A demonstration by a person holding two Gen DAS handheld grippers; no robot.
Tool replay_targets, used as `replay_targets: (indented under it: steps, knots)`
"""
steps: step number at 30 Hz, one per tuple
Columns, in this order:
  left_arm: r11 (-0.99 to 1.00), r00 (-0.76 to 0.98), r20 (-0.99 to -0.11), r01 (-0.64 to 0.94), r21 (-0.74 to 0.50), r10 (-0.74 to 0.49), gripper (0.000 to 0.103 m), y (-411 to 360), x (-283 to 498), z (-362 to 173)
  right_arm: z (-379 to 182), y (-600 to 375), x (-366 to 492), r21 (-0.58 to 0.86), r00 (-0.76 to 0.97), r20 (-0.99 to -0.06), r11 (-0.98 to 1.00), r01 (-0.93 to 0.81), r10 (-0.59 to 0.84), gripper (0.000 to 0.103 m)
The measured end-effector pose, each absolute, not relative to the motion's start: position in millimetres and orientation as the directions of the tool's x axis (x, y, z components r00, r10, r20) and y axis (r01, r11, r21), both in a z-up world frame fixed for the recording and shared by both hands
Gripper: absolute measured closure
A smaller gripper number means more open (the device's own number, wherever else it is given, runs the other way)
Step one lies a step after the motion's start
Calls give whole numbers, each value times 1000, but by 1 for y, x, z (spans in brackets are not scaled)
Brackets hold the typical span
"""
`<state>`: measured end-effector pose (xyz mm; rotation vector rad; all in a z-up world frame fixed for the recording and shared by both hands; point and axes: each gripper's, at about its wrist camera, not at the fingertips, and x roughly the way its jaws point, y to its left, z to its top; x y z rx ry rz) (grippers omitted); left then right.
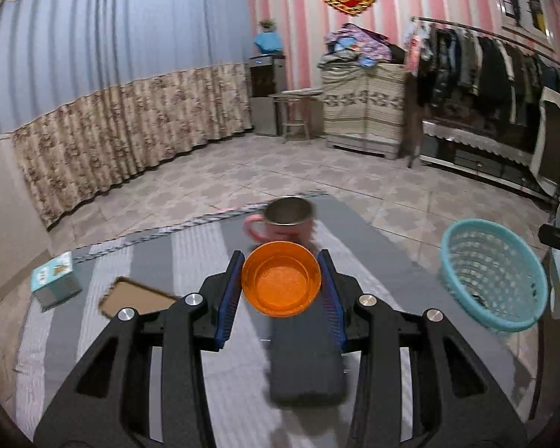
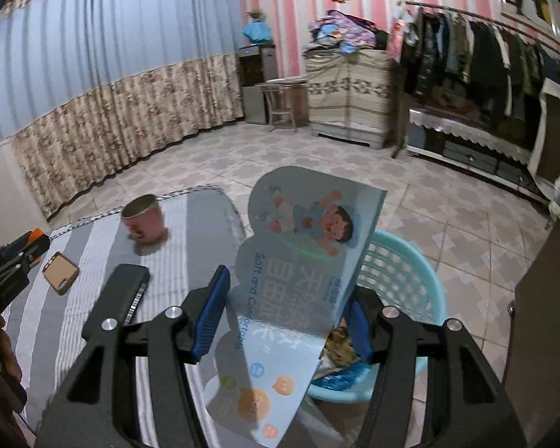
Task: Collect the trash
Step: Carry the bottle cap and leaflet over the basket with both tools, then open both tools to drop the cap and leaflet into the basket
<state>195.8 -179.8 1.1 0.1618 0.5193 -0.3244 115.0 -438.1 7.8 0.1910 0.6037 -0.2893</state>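
Note:
My left gripper (image 1: pixel 282 278) is shut on an orange plastic cup (image 1: pixel 281 283), held above the striped mat. My right gripper (image 2: pixel 287 306) is shut on a flat light-blue diaper package (image 2: pixel 302 261) with a baby picture, held over the near edge of the teal basket (image 2: pixel 403 283). The basket holds some wrappers and also shows at the right of the left wrist view (image 1: pixel 494 274).
On the grey-striped mat (image 1: pixel 190 257) lie a pink metal mug (image 1: pixel 285 220), a black case (image 1: pixel 306 358), a brown phone case (image 1: pixel 136 298) and a small teal box (image 1: pixel 54 280). Tiled floor, curtains, a clothes rack and cabinets lie beyond.

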Motion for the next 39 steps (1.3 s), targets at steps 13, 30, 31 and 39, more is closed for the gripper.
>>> replay_targets:
  steps: [13, 30, 31, 39]
  knots:
    - [886, 765, -529, 461, 50, -369, 64, -263, 179, -8, -7, -495, 86, 116, 775, -567, 905, 408, -277, 45]
    - [749, 611, -560, 662, -26, -559, 64, -396, 208, -46, -40, -552, 98, 99, 705, -600, 839, 535, -379, 45]
    - [746, 607, -565, 666, -23, -559, 64, -403, 208, -50, -40, -555, 98, 99, 703, -600, 837, 538, -381, 45]
    - [739, 568, -600, 671, -59, -564, 46, -428, 224, -64, -41, -564, 102, 90, 687, -611, 827, 555, -394, 45]
